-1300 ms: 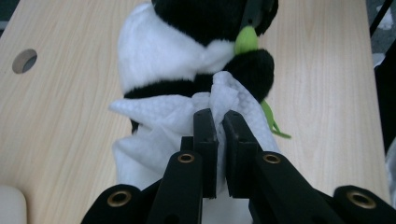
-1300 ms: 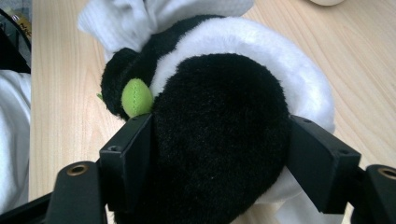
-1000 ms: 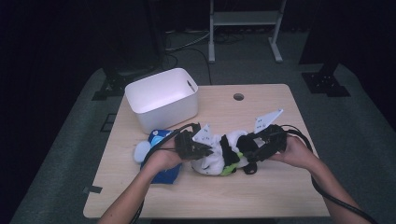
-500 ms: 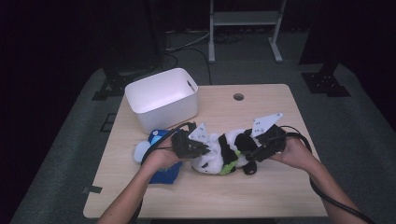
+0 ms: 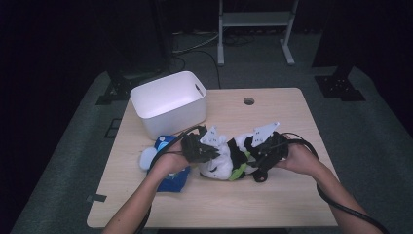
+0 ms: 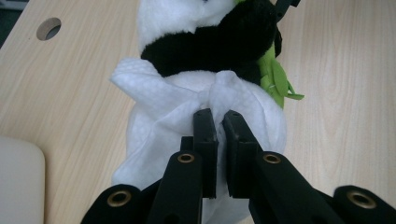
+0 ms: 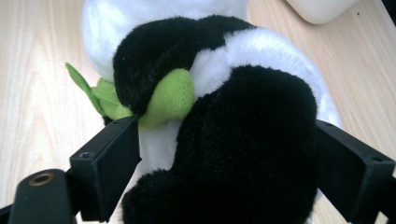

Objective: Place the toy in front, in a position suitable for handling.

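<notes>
A: Left to right on the table (image 5: pixel 292 195)?

B: White bin (image 5: pixel 168 102) at the back left, blue item (image 5: pixel 170 178) under the left forearm, then the plush panda (image 5: pixel 229 158) lying mid-table between both hands.

A: Left gripper (image 6: pixel 218 114)?

B: Clenched – jaws pinched on a fold of the white cloth (image 6: pixel 163 100) wrapped round the panda's white end.

A: Right gripper (image 7: pixel 224 154)?

B: Jaws have just been opening – now spread wide, straddling the panda's black end. Left jaw sits against the fur by the green leaf (image 7: pixel 170 95); can't tell if the pads press.
</notes>
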Available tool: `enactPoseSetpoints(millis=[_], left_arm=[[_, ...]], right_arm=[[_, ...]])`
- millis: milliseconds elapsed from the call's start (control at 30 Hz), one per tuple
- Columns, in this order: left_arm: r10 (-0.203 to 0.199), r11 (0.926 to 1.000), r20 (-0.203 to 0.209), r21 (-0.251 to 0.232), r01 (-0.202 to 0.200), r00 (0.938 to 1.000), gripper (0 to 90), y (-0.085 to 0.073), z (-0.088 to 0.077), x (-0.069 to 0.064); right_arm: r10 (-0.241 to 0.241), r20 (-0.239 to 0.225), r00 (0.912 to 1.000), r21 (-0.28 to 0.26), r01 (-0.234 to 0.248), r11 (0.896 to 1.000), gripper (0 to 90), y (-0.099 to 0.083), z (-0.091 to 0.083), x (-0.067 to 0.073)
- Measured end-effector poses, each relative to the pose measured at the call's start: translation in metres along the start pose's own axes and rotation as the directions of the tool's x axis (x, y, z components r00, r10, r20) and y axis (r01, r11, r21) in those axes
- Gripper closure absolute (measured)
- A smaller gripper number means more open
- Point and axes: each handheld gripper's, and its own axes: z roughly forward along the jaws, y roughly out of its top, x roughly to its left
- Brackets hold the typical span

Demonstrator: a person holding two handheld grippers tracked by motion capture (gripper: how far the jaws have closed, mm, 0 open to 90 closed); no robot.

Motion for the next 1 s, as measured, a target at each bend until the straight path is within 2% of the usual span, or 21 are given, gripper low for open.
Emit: enactPoseSetpoints(millis=[133,167,200,233,467,600,667,833,933,1000], left_arm=[[0.000,1.0000,0.002,0.002,0.000,1.0000,84.4,0.001,0.001,0.000],[0.001,1.0000,0.005,-0.001,-0.001,1.0000,84.4,0.002,0.001,-0.001],[-0.001,1.0000,0.014,-0.010,0.001,0.9999,84.4,0.002,0.002,-0.001],[0.003,1.0000,0.011,-0.003,-0.003,0.9999,84.4,0.002,0.002,-0.001],[0.006,1.0000,0.015,-0.003,-0.006,0.9999,84.3,0.003,0.002,-0.001],[0.010,0.9999,0.014,-0.006,-0.010,0.9998,84.3,0.004,0.001,-0.002],[0.013,0.9999,0.016,-0.006,-0.012,0.9998,84.3,0.005,0.000,-0.002],[0.011,0.9995,0.007,-0.029,-0.011,0.9999,84.2,0.007,-0.009,-0.002],[0.015,0.9992,0.009,-0.038,-0.015,0.9998,84.1,0.007,-0.013,-0.002],[0.021,0.9991,0.008,-0.038,-0.020,0.9998,84.1,0.008,-0.015,-0.002]], right_arm=[[0.005,-0.007,1.0000,-0.001,-0.005,1.000,24.1,-0.005,0.002,-0.002],[0.007,0.002,1.0000,0.006,-0.007,1.000,27.7,-0.006,0.003,-0.002],[-0.004,0.030,0.9995,0.018,0.003,1.000,34.8,-0.006,0.004,-0.001],[-0.015,0.051,0.9986,0.032,0.013,0.999,35.4,-0.007,0.006,0.000],[0.003,0.090,0.9959,0.030,-0.006,1.000,47.6,-0.005,0.009,-0.001],[0.020,0.087,0.9960,0.027,-0.022,0.999,52.6,-0.005,0.007,-0.002],[0.026,0.080,0.9965,0.021,-0.027,0.999,53.5,-0.005,0.006,-0.002],[0.086,0.025,0.9960,0.002,-0.086,0.996,56.2,-0.005,-0.002,-0.007],[0.127,-0.035,0.9913,-0.006,-0.128,0.992,56.6,-0.006,-0.006,-0.009],[0.134,-0.065,0.9889,-0.006,-0.134,0.991,56.6,-0.006,-0.006,-0.009]])
